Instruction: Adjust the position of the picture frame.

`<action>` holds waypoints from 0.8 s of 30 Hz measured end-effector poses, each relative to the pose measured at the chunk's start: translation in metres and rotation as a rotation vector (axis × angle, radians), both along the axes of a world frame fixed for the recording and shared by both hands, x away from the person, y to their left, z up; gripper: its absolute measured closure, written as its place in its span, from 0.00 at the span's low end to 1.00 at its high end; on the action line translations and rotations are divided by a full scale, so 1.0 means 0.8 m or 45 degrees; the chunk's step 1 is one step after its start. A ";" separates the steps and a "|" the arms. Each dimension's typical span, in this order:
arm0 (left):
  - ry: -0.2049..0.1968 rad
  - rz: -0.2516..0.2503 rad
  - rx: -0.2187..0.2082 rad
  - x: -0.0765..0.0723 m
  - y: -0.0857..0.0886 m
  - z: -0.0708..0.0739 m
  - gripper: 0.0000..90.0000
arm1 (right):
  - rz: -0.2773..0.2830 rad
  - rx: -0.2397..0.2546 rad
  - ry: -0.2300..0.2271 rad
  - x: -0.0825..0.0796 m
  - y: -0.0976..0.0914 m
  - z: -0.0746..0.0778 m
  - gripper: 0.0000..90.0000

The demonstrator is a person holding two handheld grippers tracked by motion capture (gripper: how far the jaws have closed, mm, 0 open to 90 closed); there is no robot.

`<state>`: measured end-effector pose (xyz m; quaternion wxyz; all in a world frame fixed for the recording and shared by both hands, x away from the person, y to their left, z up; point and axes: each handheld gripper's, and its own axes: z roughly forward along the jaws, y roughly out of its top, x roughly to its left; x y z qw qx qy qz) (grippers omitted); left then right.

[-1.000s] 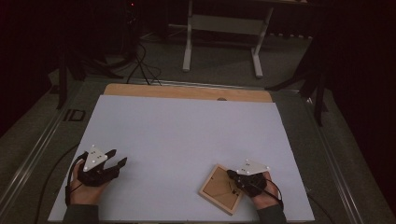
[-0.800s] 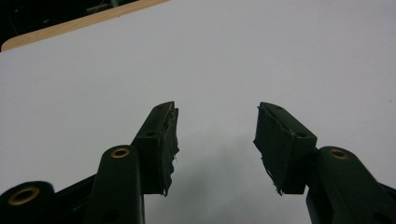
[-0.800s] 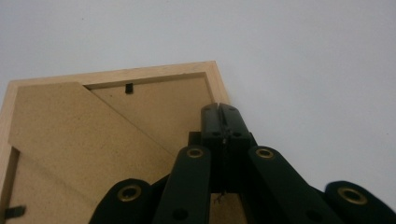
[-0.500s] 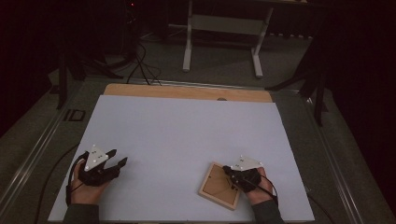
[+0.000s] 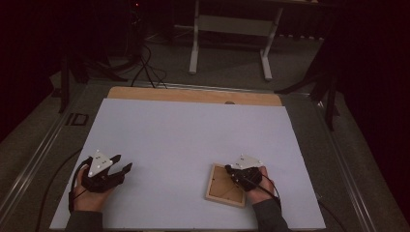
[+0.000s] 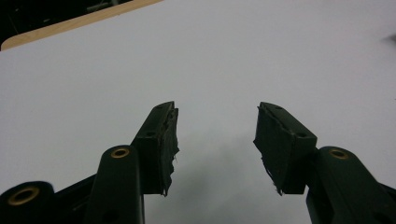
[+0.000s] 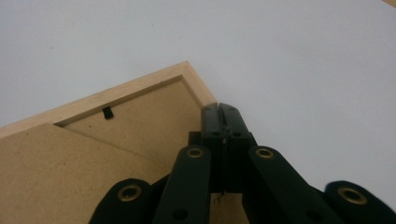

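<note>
Right gripper (image 5: 231, 170): jaws pressed together with nothing between them, tips over the right edge of the frame.
Left gripper (image 5: 123, 163): jaws apart over bare sheet, well apart from the frame.
Wooden frame (image 5: 223, 187): square, pale wood, lying back-side up near the table's front right; the right gripper view (image 7: 140, 93) shows its fibreboard backing and a small black clip.
White sheet (image 5: 193, 140): smooth, matte, covers the table.
Table edge (image 5: 193, 95): bare wood strip at the far side.

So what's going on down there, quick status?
Left gripper open, empty. Right gripper shut, over wooden frame, back side up. White mat bare ahead.
</note>
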<state>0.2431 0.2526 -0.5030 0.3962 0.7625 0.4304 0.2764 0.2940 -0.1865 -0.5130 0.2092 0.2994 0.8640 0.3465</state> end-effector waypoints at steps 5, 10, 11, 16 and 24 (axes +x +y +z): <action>0.000 0.003 0.003 0.000 0.000 0.000 0.53 | -0.020 0.018 0.011 0.007 0.006 0.000 1.00; -0.002 0.003 0.003 0.000 0.000 0.000 0.53 | -0.036 0.041 0.015 0.015 0.011 -0.001 1.00; -0.002 0.002 0.004 0.000 0.000 0.000 0.53 | -0.037 0.044 0.017 0.016 0.012 -0.002 1.00; -0.003 0.002 0.004 0.000 0.000 0.000 0.53 | -0.033 0.054 0.020 0.023 0.018 -0.002 1.00; -0.001 -0.005 0.011 0.001 -0.003 0.000 0.53 | -0.028 0.041 0.016 0.031 0.031 -0.002 1.00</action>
